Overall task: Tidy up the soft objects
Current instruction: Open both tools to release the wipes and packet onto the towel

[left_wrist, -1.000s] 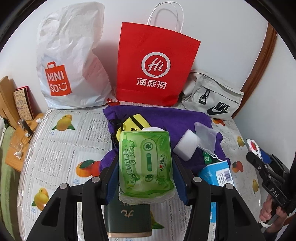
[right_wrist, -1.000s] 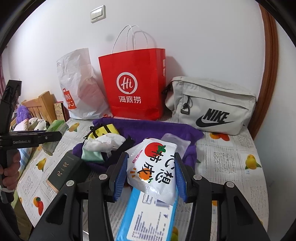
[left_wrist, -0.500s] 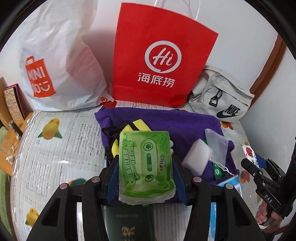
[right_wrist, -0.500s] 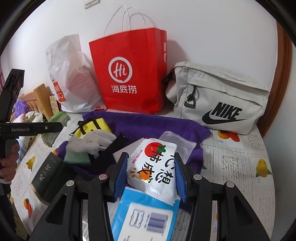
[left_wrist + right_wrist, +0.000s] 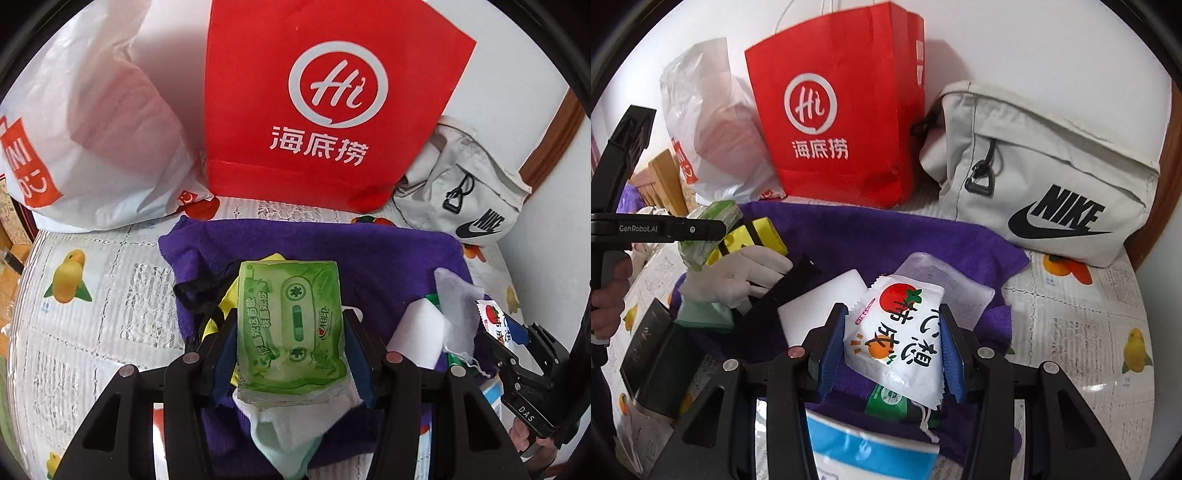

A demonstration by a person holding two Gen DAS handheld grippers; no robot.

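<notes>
Moved: both grippers come forward and lower over the purple towel (image 5: 388, 266), so the red paper bag (image 5: 332, 103) now looms much larger ahead than a second ago.
Left jaws: left gripper (image 5: 291, 350) is clamped on the green wet-wipe pack (image 5: 291, 325), blue pads pressing both long sides; the grip looks unchanged.
Below left jaws: a white glove and pale green cloth (image 5: 284, 439) lie on the towel; yellow pouch (image 5: 229, 306) peeks out at the left pad.
Right jaws: right gripper (image 5: 892, 350) is closed on the white tomato-print sachet (image 5: 897, 336), held across its width.
Under right jaws: green packet (image 5: 886, 400) and blue-white tissue pack (image 5: 864, 454), probably resting on the towel edge.
Beyond: white plastic bag (image 5: 701, 122), grey sling bag (image 5: 1045, 170).
Meaning: both soft packs appear on their way to being set down on the towel or bagged.
</notes>
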